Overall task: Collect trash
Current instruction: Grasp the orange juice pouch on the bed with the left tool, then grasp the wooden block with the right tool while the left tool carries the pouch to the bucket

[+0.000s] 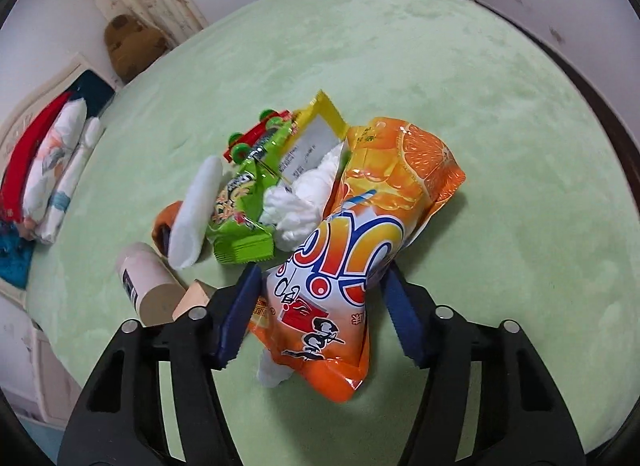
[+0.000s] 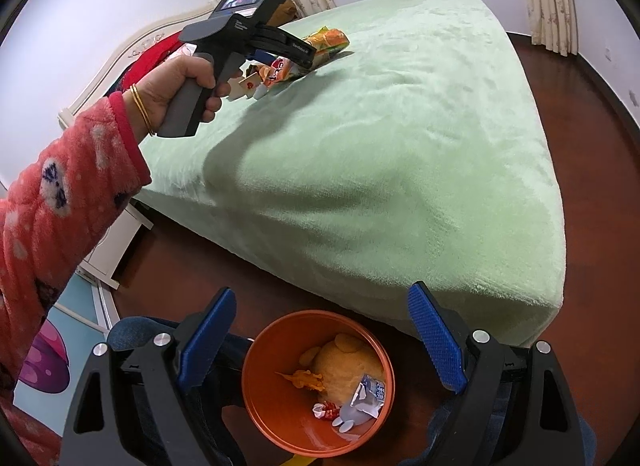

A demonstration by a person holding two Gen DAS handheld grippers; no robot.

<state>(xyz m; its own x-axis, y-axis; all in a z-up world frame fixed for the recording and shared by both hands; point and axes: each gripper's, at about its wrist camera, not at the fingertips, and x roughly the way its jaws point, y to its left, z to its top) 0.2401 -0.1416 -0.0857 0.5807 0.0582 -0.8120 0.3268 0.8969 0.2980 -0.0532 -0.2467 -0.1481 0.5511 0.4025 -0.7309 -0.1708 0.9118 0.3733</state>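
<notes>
The left gripper (image 1: 316,314) has its blue pads on either side of the near end of an orange snack bag (image 1: 360,234), the jaws spread about as wide as the bag; whether they press it I cannot tell. The bag lies on the green blanket (image 1: 480,113) of the bed, with a bit of white tissue (image 1: 272,374) poking out from under its near end. Just to its left sits crumpled white tissue (image 1: 298,201), then a green wrapper (image 1: 240,221), a white roll-shaped piece (image 1: 196,213) and a yellow packet (image 1: 320,121) at the far side. Nearer and to the left lies a pale cylinder (image 1: 146,286). Far left, folded clothes (image 1: 52,169) are stacked by the headboard, with a brown plush toy (image 1: 132,45) beyond.

The right gripper (image 2: 322,342) hangs released, jaws wide apart, above an orange bin (image 2: 280,406) on the dark wooden floor (image 2: 600,225) beside the bed. Inside the bin lie a crumpled white-and-blue wrapper (image 2: 368,394), a small red-and-white scrap (image 2: 326,412) and yellow-orange pieces (image 2: 308,380).
</notes>
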